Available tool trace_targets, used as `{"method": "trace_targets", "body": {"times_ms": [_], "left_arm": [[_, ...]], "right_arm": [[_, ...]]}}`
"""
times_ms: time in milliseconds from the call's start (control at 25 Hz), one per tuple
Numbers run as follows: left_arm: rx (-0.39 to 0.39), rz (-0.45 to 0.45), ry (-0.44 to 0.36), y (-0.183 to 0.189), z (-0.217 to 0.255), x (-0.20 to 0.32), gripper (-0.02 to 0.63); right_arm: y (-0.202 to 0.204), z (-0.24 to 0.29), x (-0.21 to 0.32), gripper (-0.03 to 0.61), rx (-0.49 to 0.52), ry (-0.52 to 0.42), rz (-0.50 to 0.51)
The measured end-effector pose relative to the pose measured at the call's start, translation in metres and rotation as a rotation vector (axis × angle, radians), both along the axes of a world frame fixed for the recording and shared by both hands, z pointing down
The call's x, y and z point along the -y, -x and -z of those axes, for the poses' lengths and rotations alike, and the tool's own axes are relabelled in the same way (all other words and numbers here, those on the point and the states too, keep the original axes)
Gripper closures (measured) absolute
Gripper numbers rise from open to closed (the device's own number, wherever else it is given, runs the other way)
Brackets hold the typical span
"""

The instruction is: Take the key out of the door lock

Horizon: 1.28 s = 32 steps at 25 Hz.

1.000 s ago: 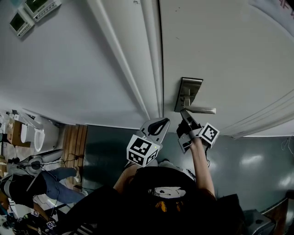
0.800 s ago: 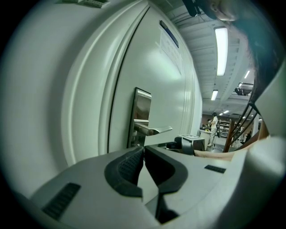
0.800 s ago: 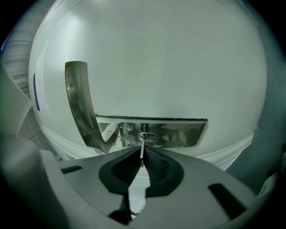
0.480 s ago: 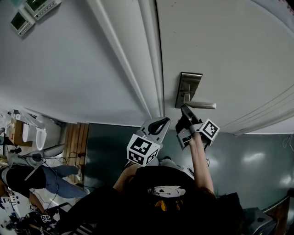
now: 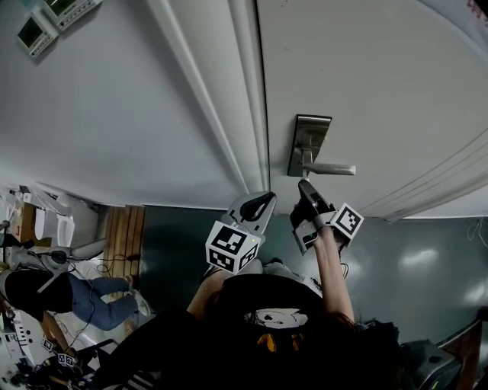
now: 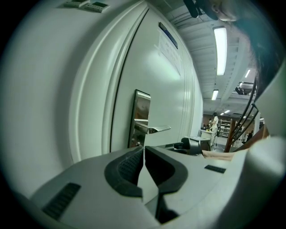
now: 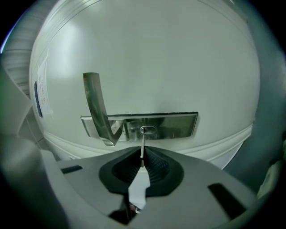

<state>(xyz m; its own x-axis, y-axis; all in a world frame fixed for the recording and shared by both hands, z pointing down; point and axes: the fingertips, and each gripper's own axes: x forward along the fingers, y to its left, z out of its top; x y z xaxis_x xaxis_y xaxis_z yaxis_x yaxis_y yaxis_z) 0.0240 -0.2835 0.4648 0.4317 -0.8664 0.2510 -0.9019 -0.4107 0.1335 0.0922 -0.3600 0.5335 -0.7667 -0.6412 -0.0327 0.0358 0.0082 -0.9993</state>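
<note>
The steel lock plate (image 5: 311, 133) with its lever handle (image 5: 333, 169) sits on the white door (image 5: 381, 76). My right gripper (image 5: 303, 186) is just below the plate, shut on the key (image 7: 142, 144). In the right gripper view the thin blade runs from the pads (image 7: 152, 163) up to the keyhole (image 7: 147, 130); whether its tip is inside I cannot tell. The handle (image 7: 96, 107) hangs left of the keyhole. My left gripper (image 5: 260, 204) hovers beside the door frame, shut with nothing in it (image 6: 144, 154). The plate (image 6: 142, 105) shows ahead of it.
The white door frame (image 5: 229, 91) runs left of the lock. Two wall-mounted devices (image 5: 53, 19) sit at the top left. A dark floor (image 5: 175, 236) lies below, with a person (image 5: 69, 293) and cables at the lower left.
The right gripper, with the key in it, stands slightly further from the lock plate than a second ago. The left gripper has drifted a little left.
</note>
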Motion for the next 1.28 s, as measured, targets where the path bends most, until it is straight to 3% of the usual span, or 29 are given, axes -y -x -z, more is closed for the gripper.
{"method": "trace_targets", "body": {"times_ms": [680, 1280], "left_arm": [[0.008, 0.009, 0.034, 0.011, -0.01, -0.038, 0.597], [-0.017, 0.07, 0.031, 0.068, -0.007, -0.108, 0.597]], "right_arm": [[0.006, 0.001, -0.052, 0.558, -0.032, -0.048, 0.064], [0.047, 0.008, -0.131, 0.558, -0.102, -0.092, 0.137]]}}
